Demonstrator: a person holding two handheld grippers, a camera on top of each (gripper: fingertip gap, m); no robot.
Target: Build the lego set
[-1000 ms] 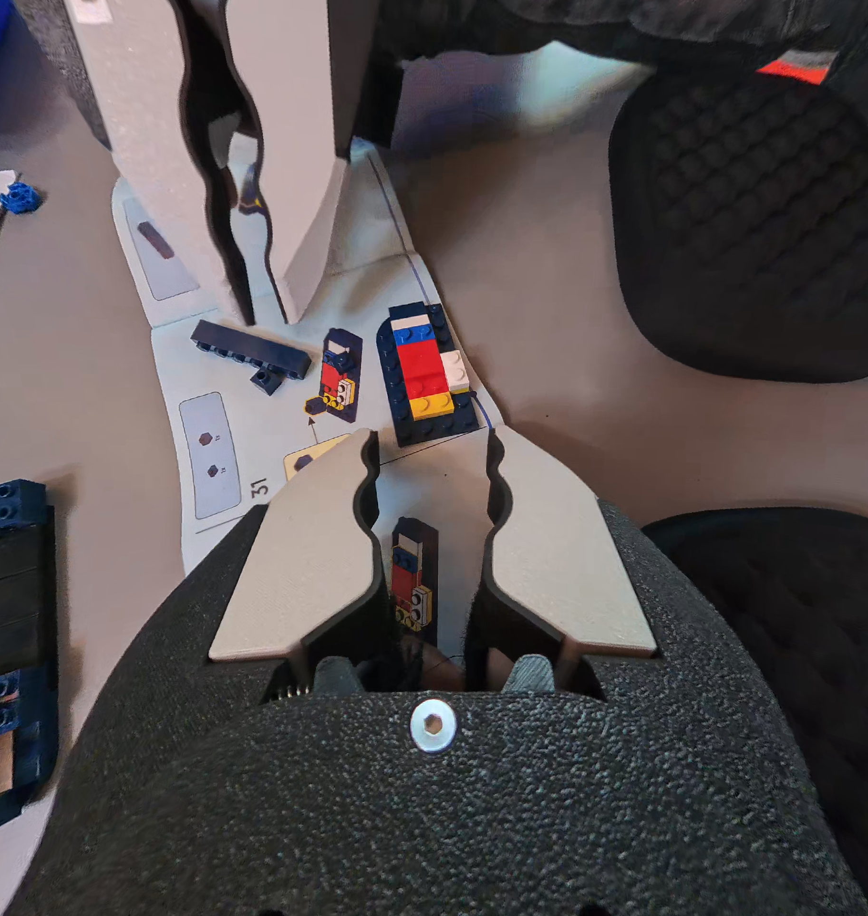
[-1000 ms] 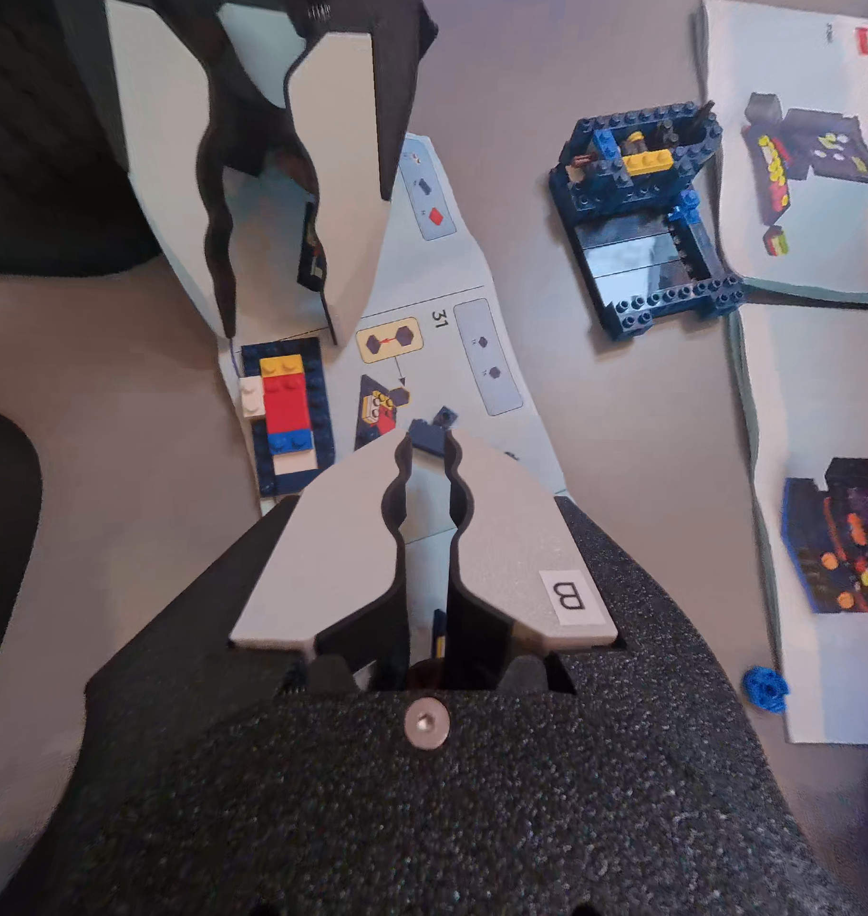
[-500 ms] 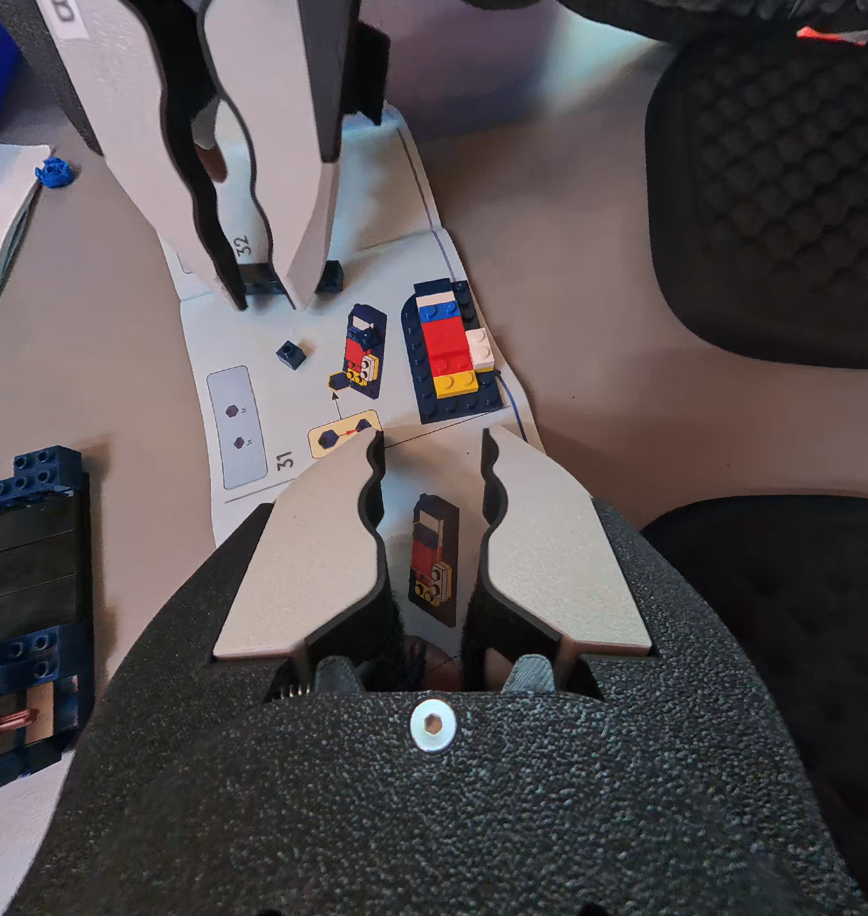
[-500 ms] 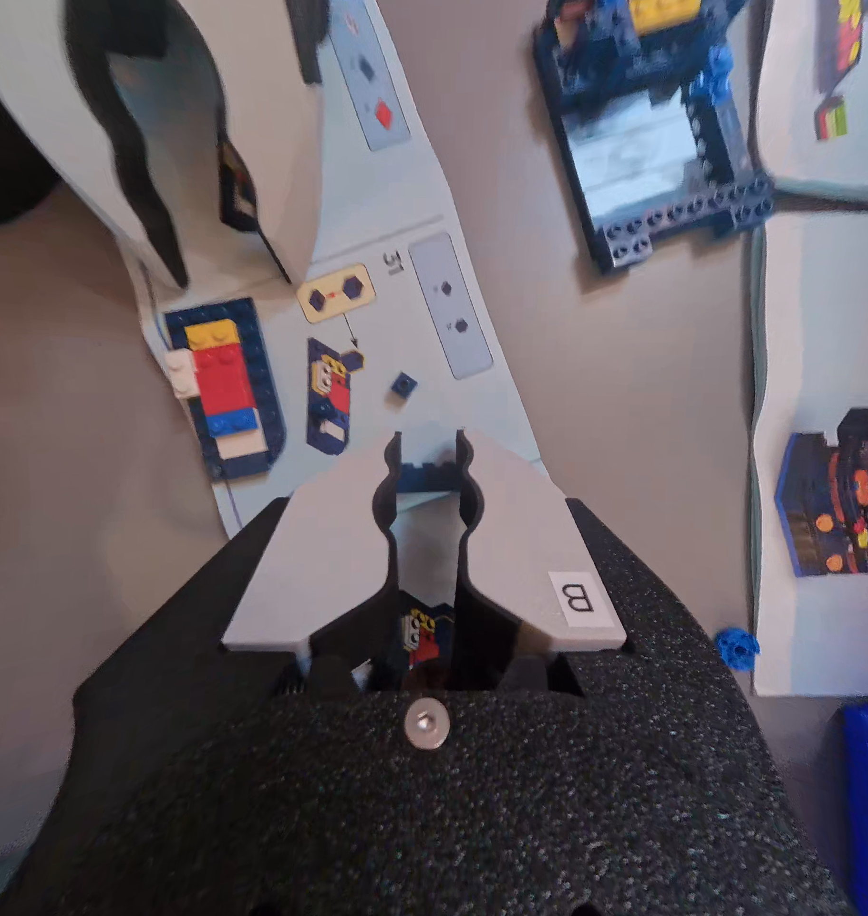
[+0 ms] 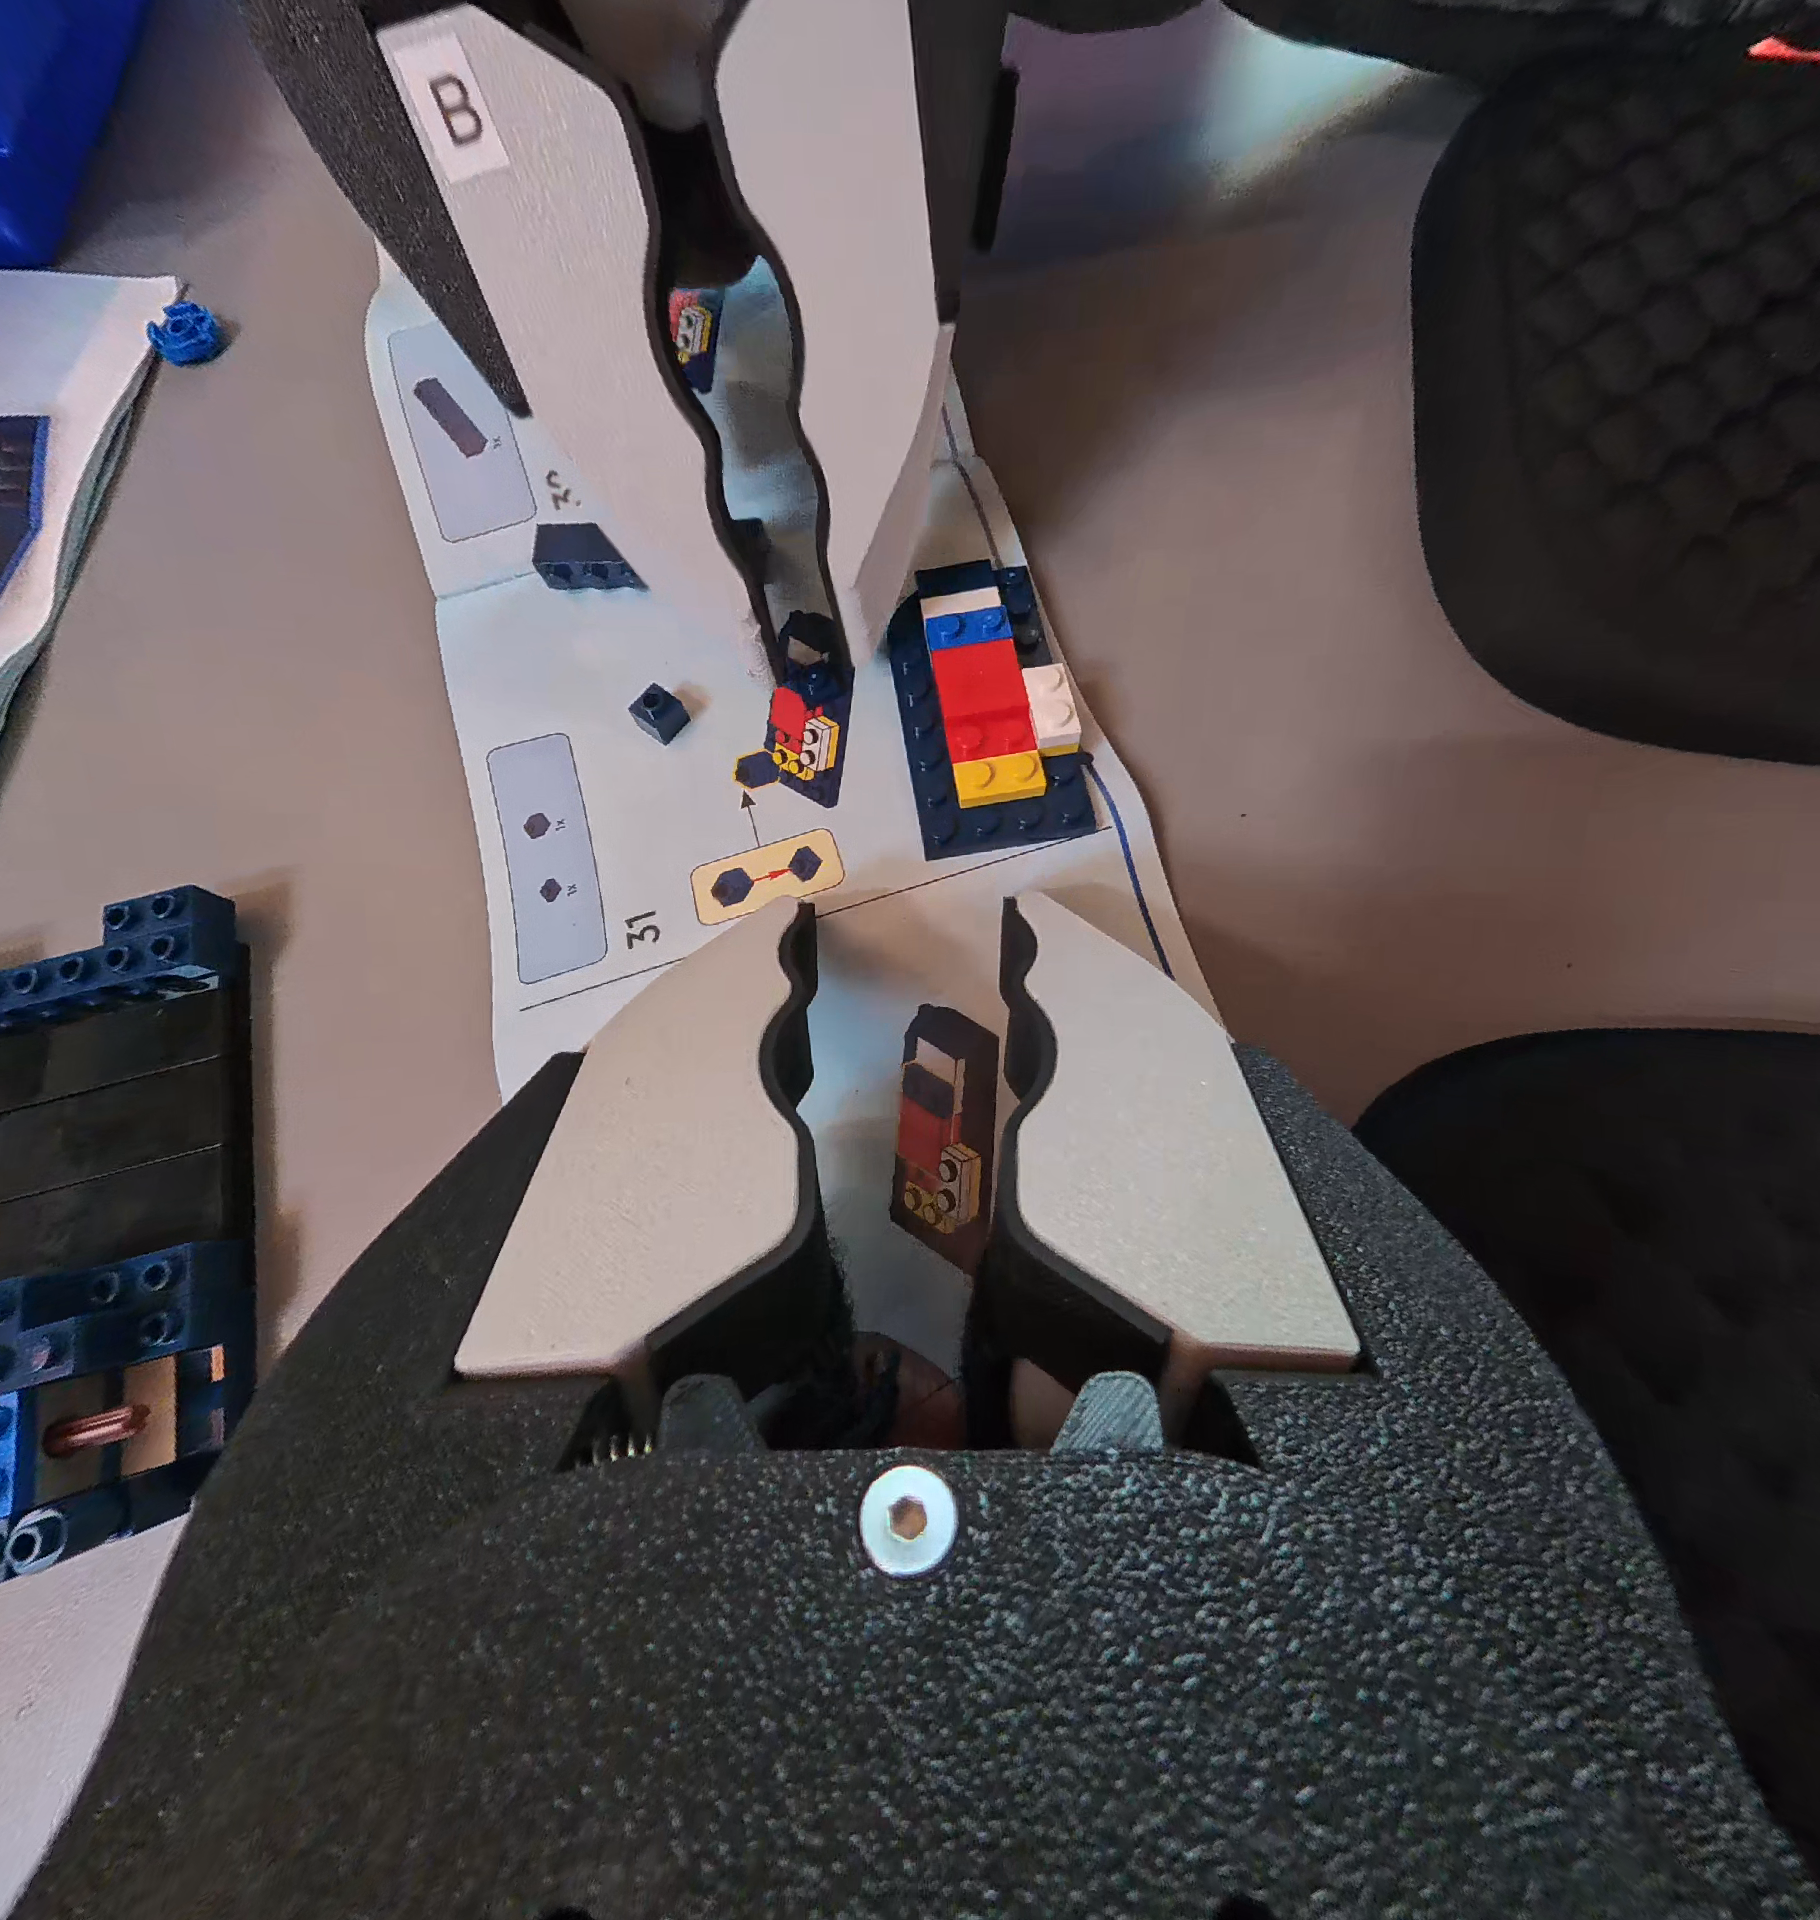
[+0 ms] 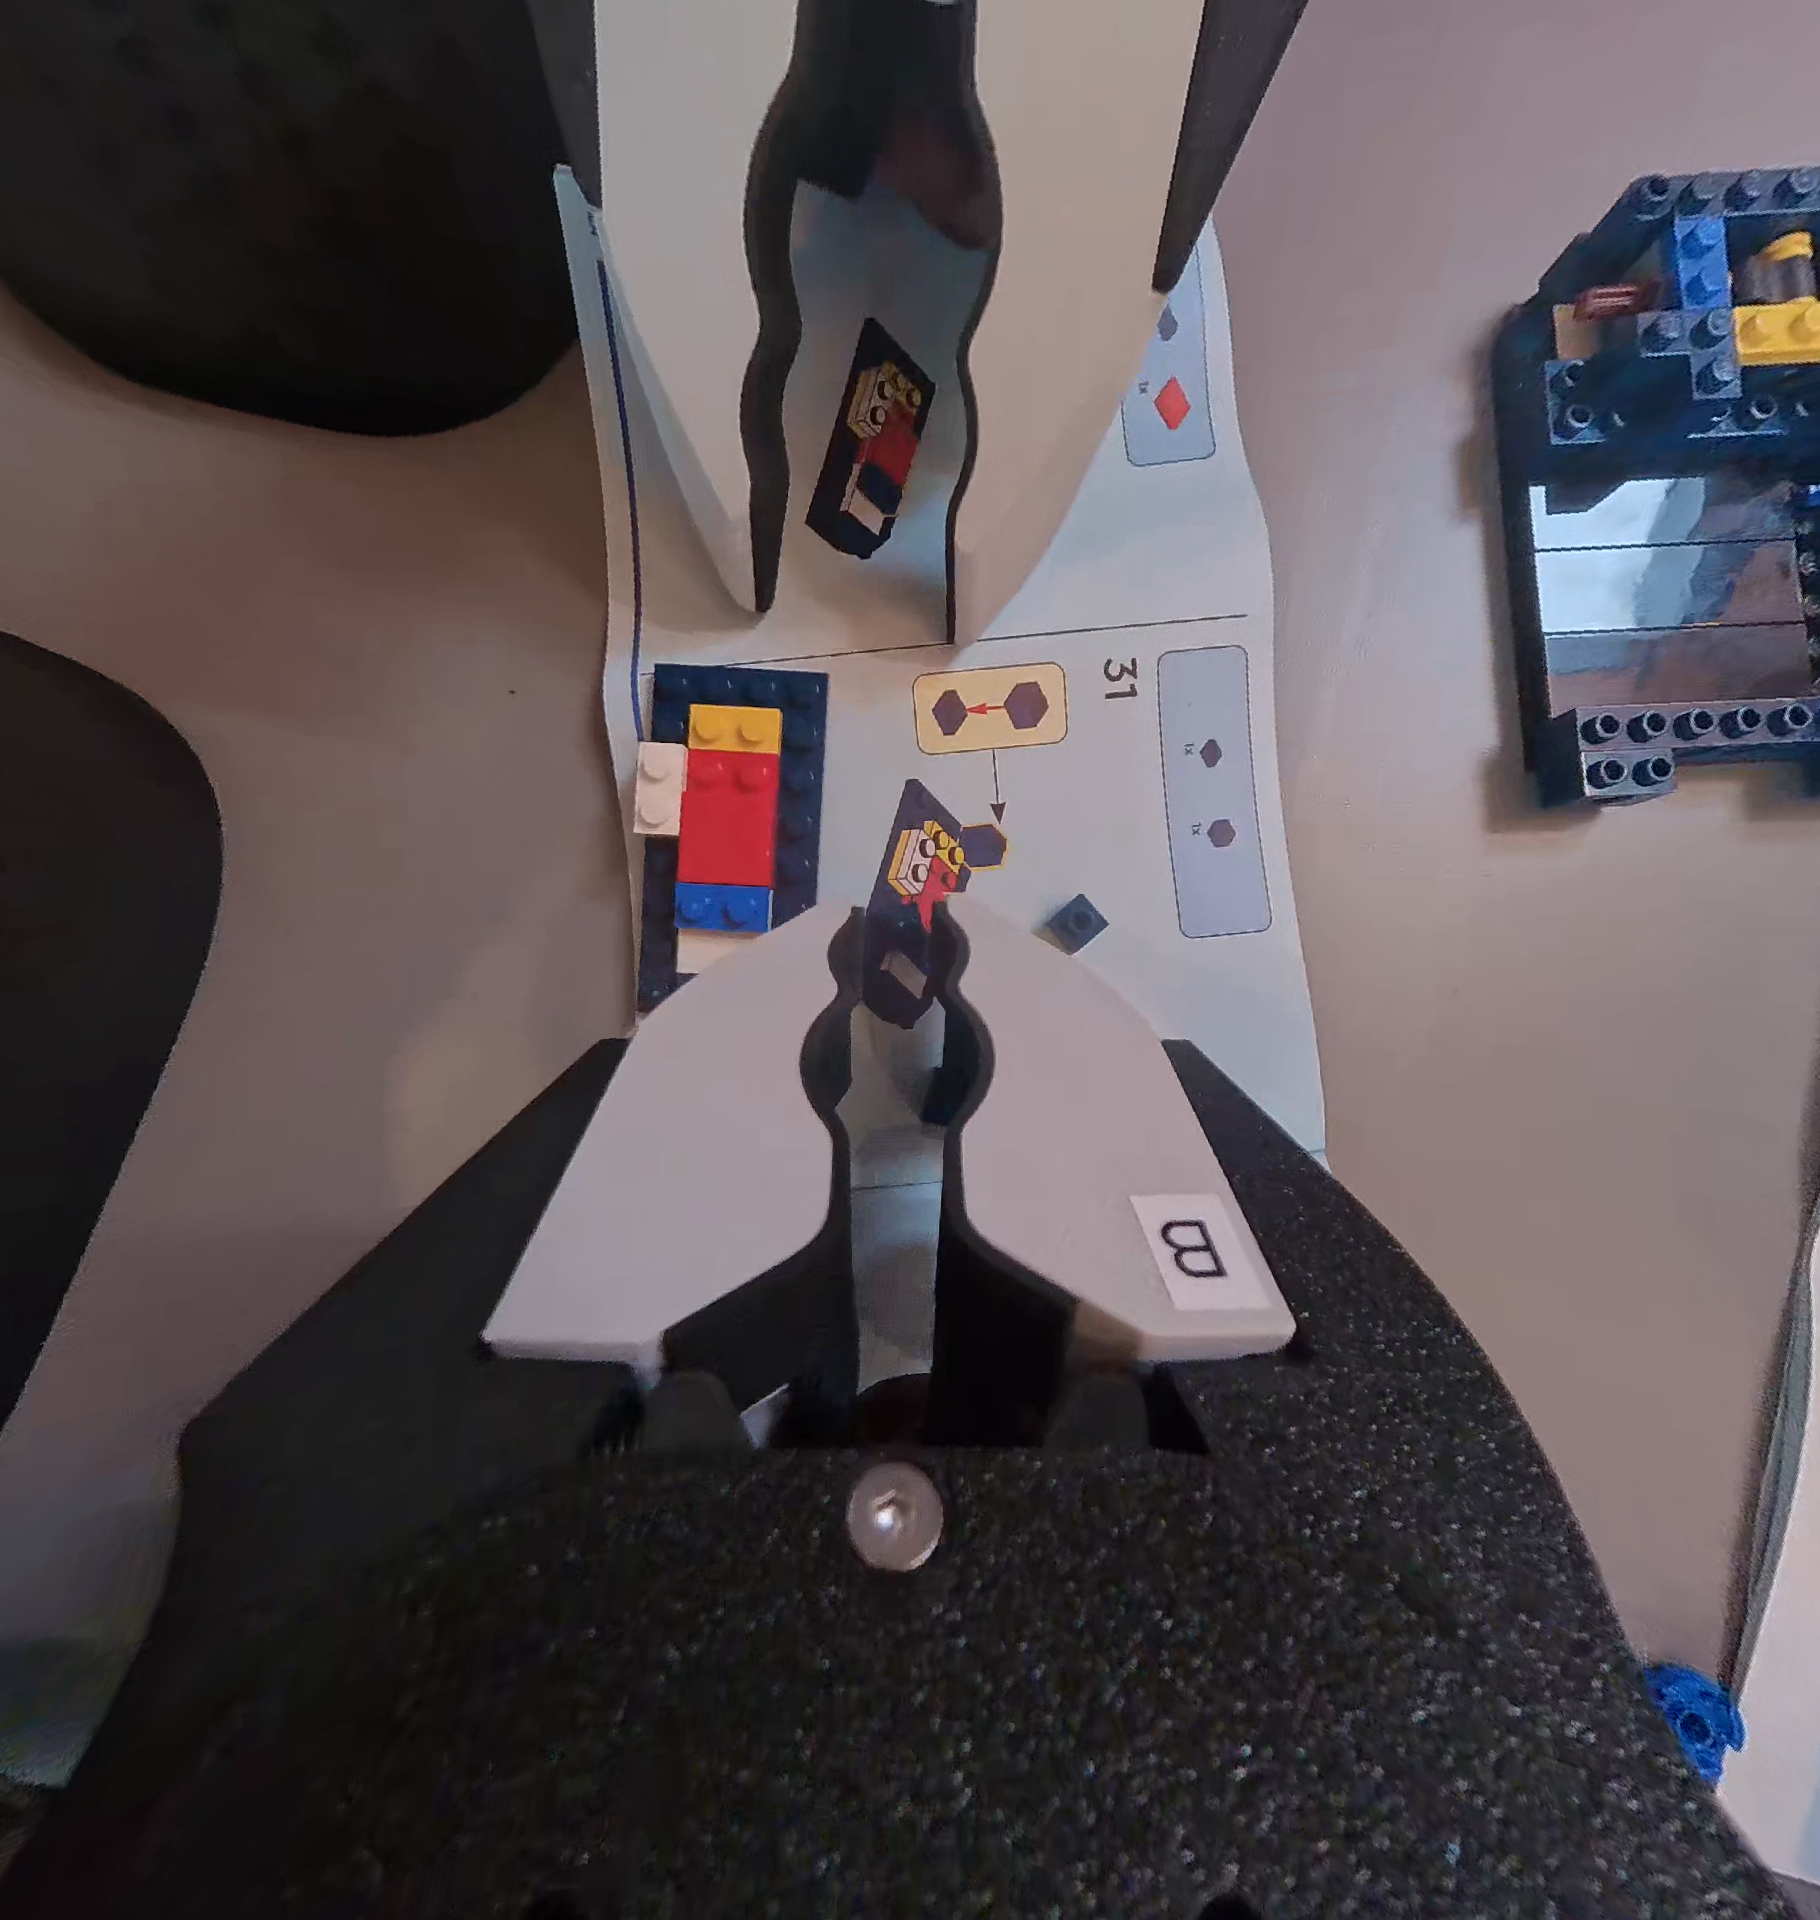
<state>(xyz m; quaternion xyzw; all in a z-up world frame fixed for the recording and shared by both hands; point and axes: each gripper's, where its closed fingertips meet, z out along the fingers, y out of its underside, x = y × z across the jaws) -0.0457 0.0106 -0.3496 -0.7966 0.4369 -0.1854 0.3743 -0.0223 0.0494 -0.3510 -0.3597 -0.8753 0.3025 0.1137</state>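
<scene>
My left gripper (image 5: 906, 909) hovers open and empty over a printed instruction sheet (image 5: 573, 665). My right gripper (image 6: 901, 920) faces it, and its tips show in the left wrist view (image 5: 818, 655). Its jaws stand a narrow way apart over a printed picture on the sheet, and no brick shows between the pads. A small dark blue brick (image 6: 1077, 920) lies just right of its tips and also shows in the left wrist view (image 5: 662, 712). A long dark blue brick (image 5: 584, 561) lies partly behind its fingers. A dark blue plate (image 5: 921, 748) carrying red, yellow, blue and white bricks lies nearby (image 6: 802, 790).
A larger dark blue build (image 6: 1695, 582) lies beside the sheet (image 5: 95, 1143). A small blue round piece (image 5: 187, 332) lies near open booklets (image 5: 12, 468). Black quilted cushions (image 5: 1664, 364) border the other side. A blue container (image 5: 23, 104) sits at the far corner. Across from one pair of fingers to the other is roughly 5 centimeters.
My right gripper moved off the long dark blue brick toward my left gripper; its jaws widened, then narrowed. The long brick stayed on the sheet. My left jaws narrowed slightly.
</scene>
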